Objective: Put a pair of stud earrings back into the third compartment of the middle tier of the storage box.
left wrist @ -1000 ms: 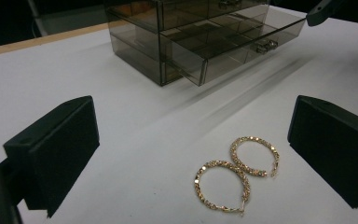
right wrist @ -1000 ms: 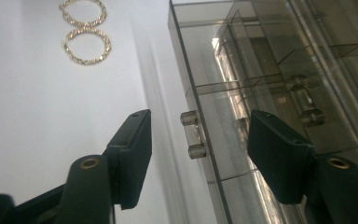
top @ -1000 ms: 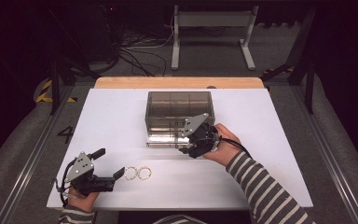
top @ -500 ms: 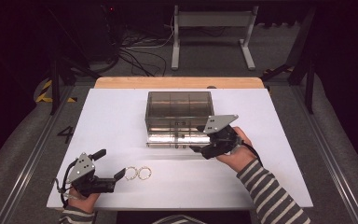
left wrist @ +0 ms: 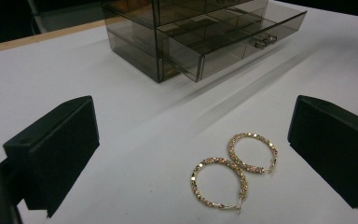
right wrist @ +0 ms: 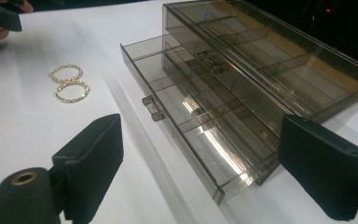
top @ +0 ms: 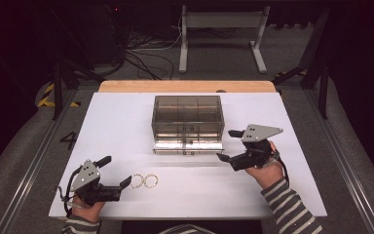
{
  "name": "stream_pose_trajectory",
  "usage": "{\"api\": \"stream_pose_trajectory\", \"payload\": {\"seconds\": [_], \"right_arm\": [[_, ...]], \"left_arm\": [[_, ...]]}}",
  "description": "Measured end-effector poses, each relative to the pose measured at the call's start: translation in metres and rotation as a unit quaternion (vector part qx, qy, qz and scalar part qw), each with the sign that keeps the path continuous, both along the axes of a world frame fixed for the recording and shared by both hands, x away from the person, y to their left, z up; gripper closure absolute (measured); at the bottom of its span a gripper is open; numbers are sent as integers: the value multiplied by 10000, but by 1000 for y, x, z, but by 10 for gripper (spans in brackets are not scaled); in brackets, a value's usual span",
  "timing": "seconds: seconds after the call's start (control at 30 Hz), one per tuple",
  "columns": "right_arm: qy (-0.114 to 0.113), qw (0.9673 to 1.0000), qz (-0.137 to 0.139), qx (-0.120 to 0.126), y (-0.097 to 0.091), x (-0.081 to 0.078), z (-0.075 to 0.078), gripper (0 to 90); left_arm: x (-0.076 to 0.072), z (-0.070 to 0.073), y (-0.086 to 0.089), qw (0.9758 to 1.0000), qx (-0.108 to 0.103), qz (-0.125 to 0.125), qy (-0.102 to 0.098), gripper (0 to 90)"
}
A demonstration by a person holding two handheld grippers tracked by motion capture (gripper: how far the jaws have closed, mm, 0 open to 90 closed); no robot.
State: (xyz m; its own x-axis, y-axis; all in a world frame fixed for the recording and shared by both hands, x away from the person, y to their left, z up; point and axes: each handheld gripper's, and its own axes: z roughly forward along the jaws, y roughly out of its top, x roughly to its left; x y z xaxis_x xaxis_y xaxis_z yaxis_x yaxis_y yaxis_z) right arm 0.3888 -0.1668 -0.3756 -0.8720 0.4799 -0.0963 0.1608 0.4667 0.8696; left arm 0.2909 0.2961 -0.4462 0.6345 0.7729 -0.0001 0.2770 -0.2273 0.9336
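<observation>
A smoky clear drawer box [top: 187, 114] stands mid-table, its lower drawer [top: 188, 146] pulled out toward me. In the right gripper view that drawer [right wrist: 200, 116] shows several empty compartments and a small handle [right wrist: 152, 108]. Two gold hoop earrings [top: 144, 181] lie side by side on the white table. My left gripper [top: 115, 170] rests open just left of them, and the earrings [left wrist: 235, 170] sit ahead of its jaws, nearer the right one. My right gripper [top: 229, 145] is open at the drawer's right end, apart from it. Its jaws have just been opening, with nothing between them.
The white tabletop [top: 282, 195] ends at a wooden strip [top: 187, 86] at the back. Beyond it are a metal stand [top: 221, 29] and cables [top: 146, 53] on the dark floor. A striped sleeve [top: 289, 212] comes in at the bottom right.
My right gripper has moved right, from the drawer's front to beside its right end, and its jaws now stand wider. The left gripper and the earrings have not moved.
</observation>
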Motion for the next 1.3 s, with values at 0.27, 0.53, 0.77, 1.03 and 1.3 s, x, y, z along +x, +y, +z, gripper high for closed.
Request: {"api": "stream_pose_trajectory", "payload": {"seconds": [0.27, 0.53, 0.77, 1.03, 1.3], "right_arm": [[77, 9996, -151, 238, -24, -5, -10, 99], [130, 9987, -302, 398, -43, -10, -26, 36], [270, 9974, -410, 533, -56, -16, -50, 2], [455, 9967, -411, 539, -62, -23, -62, 3], [502, 9965, -505, 427, -66, -28, -77, 2]], "left_arm": [[0, 0, 0, 10000, 15, 0, -10, 25], [0, 0, 0, 10000, 16, -10, 6, 24], [0, 0, -1, 10000, 6, -4, -3, 22], [0, 0, 0, 10000, 2, -22, -16, 19], [2, -1, -1, 9999, 130, -111, 27, 14]]}}
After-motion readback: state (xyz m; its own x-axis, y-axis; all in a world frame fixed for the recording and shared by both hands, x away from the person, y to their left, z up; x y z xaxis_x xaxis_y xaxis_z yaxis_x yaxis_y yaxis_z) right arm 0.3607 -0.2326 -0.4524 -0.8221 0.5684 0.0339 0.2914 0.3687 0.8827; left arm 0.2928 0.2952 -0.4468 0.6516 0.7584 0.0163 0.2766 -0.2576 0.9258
